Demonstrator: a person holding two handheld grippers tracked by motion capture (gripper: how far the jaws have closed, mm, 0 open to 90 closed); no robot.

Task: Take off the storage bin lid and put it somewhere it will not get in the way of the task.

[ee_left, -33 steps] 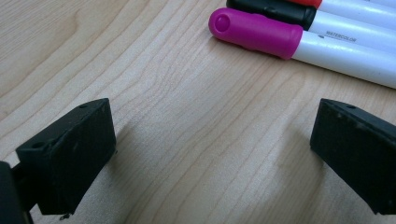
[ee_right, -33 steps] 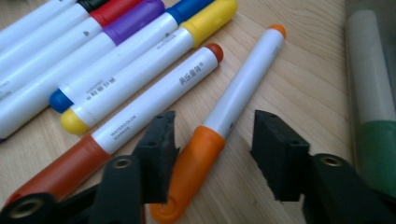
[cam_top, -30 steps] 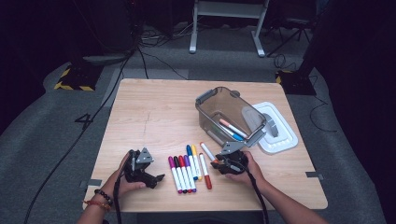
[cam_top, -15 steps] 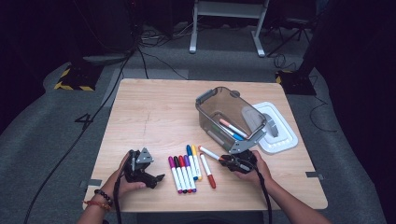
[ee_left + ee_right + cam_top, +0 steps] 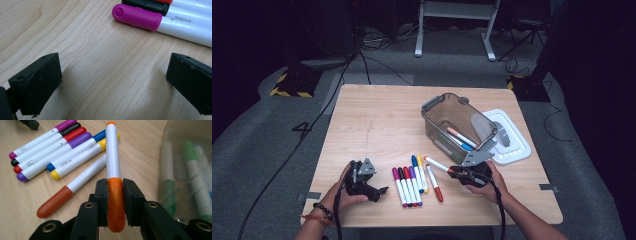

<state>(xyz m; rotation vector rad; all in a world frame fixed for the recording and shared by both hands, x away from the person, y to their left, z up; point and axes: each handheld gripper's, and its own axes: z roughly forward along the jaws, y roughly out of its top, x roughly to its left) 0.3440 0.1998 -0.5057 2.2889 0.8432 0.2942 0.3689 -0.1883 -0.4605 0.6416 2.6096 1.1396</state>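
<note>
While the left gripper (image 5: 379,191) was rested wide open on the table (image 5: 377,125), the orange marker (image 5: 113,165) was clamped by its cap in the right gripper (image 5: 115,195), held off the tabletop, barrel pointed away along the jaws. Seven markers were counted on the table, beside the clear box (image 5: 434,107).

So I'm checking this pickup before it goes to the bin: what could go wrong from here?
The right gripper pinches the orange marker by its cap alone, so the long body could swing, or the cap could pull off. Its far end hangs over the markers on the table and might nudge them. The bin already holds markers, and a tilted drop could catch its rim.
</note>
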